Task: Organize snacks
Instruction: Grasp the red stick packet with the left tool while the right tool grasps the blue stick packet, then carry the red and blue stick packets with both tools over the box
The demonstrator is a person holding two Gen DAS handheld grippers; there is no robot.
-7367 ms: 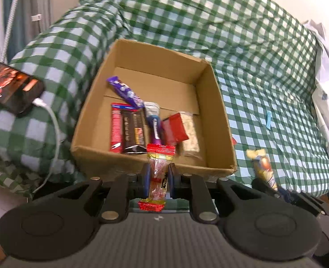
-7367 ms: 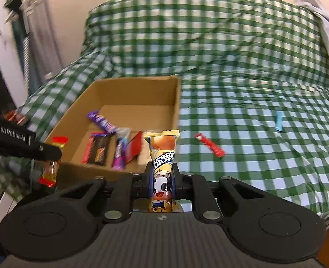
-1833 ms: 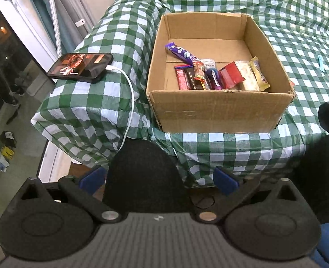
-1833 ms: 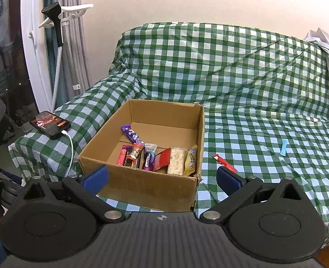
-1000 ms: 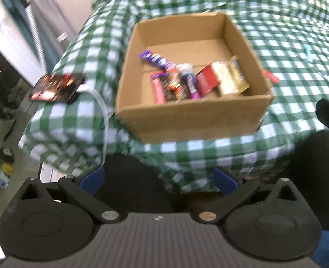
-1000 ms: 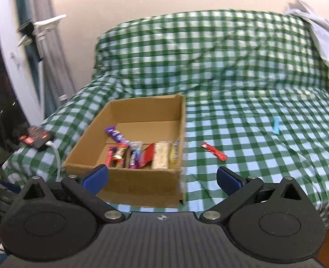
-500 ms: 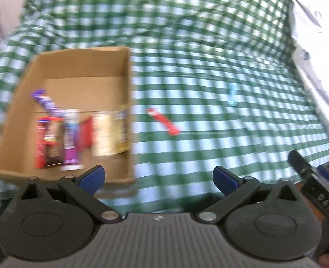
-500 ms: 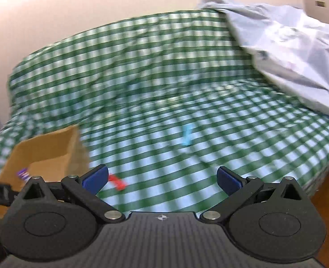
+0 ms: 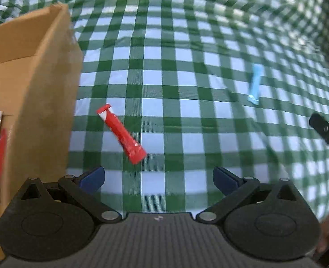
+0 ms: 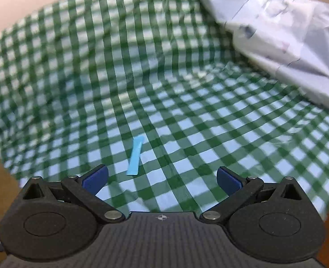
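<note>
Green checked cloth [image 9: 164, 51] is covering the whole surface; the left gripper [image 9: 158, 177] is hovering with jaws spread wide and empty, a red stick [image 9: 122, 134] lying just ahead of it beside the box [image 9: 41, 93]; the right gripper [image 10: 162, 178] is gaping empty too, a blue stick [image 10: 135, 155] lying near its left finger [image 10: 96, 178]; pale sheeting [image 10: 287, 33] is bunching at right.
</note>
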